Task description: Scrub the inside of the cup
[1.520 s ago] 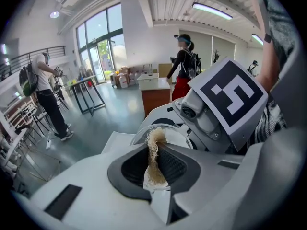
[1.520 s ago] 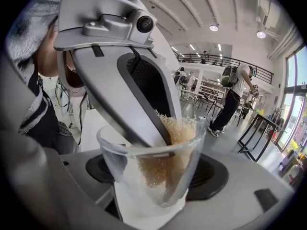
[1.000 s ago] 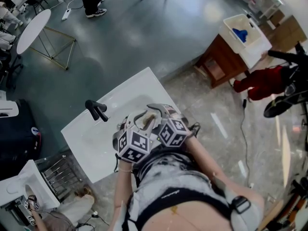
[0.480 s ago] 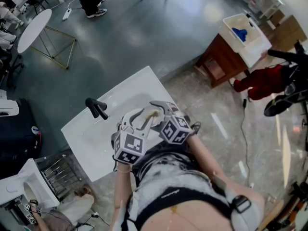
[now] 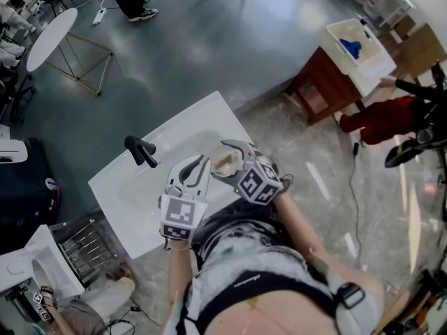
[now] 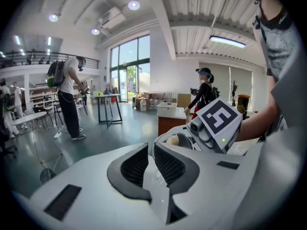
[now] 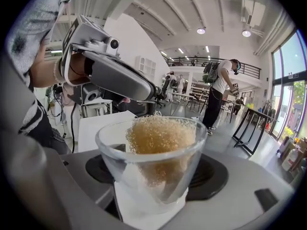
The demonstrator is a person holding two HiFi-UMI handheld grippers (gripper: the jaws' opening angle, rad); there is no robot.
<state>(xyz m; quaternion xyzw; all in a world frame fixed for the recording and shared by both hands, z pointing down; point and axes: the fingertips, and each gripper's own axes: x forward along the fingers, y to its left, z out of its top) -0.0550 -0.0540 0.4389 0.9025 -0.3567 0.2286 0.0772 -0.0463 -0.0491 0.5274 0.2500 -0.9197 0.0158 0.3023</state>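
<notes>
Gripped low on its wall by the right hand-held gripper (image 7: 154,176): one clear glass cup (image 7: 151,159), mouth up, at the centre of the head view above the white sink (image 5: 133,194). Stuffed inside, rising a little past the rim: one tan scrub pad (image 7: 160,135).

Left hand-held gripper (image 6: 150,152) narrow, with only a slim gap and nothing in it. Jaws just been closing. Just left of the cup in the head view, apart from the pad.

Handling, as a judgement: glass probably light, stiff and breakable, likely slippery if wet. Best taken by the outer wall low down, as now, without hard squeezing. Pad soft and springy; best pinched at the tuft showing above the rim.

Count: one cup, one pad, two hand-held grippers, one sink, one black tap (image 5: 140,153).
</notes>
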